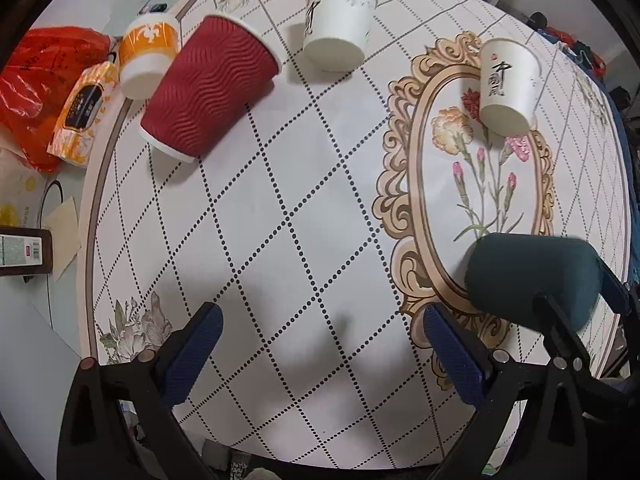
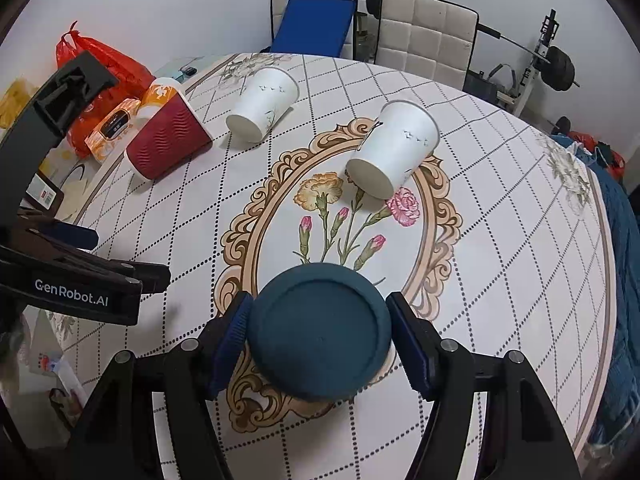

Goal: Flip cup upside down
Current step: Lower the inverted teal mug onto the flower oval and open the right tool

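A dark teal cup [image 2: 320, 330] stands upside down, base up, on the round table [image 2: 500, 240]. My right gripper [image 2: 320, 340] has a blue pad on each side of it; the left pad touches, and a thin gap shows at the right pad. In the left wrist view the teal cup [image 1: 532, 276] sits at the right. My left gripper [image 1: 322, 354] is open and empty above the tablecloth, left of the teal cup.
Upside down on the table stand a red ribbed cup [image 1: 208, 84], an orange-and-white cup [image 1: 146, 54] and two white paper cups [image 1: 338, 24] [image 1: 508, 86]. A red plastic bag [image 1: 44, 80] and a tissue pack [image 1: 82, 116] lie at the left. Chairs [image 2: 424, 32] stand behind the table.
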Motion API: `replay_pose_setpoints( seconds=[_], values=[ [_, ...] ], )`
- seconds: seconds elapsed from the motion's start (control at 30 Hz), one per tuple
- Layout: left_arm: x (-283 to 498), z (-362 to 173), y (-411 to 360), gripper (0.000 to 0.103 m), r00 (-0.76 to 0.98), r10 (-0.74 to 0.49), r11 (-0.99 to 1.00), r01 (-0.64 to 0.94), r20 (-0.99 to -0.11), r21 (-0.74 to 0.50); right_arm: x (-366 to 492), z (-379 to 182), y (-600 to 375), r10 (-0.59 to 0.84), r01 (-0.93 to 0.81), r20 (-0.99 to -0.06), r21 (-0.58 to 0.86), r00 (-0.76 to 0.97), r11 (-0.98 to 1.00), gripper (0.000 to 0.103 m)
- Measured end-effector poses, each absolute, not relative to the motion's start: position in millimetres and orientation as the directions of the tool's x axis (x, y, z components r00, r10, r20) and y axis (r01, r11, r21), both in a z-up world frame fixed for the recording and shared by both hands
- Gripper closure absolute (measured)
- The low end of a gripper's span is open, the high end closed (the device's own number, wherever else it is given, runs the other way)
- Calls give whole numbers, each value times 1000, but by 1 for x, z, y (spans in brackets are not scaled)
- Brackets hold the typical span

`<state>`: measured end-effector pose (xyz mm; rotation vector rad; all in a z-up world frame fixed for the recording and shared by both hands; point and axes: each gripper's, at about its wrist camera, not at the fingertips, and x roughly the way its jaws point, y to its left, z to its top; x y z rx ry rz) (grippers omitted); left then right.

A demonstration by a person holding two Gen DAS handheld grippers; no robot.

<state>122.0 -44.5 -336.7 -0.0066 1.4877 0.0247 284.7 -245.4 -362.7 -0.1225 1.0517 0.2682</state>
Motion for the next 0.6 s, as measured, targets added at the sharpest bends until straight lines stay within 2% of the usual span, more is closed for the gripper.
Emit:
replay_pose_setpoints(
  seconds=[0.1,0.23,0.33,0.4,0.6],
  values=[
    [114,-326,-44,0,108,6,1000,0,-994,6,278,-355,-245,156,-254,-870,37,467,967,26],
    [105,-318,-43,0,136,0,999,37,-991,5,266,-341,-249,141,-191,-874,56,465,980,25],
    [98,-309,-35,0,165,8,998,59,-986,18,253,-328,-257,104,-108,-872,60,478,992,20],
    [98,-305,-34,0,181,2,997,72,-984,16,241,-318,-264,81,-43,-879,69,470,997,13],
    [72,-268,-39,0,260,24,990,126,-965,58,204,-294,-279,3,110,-902,56,432,992,9]
  ],
)
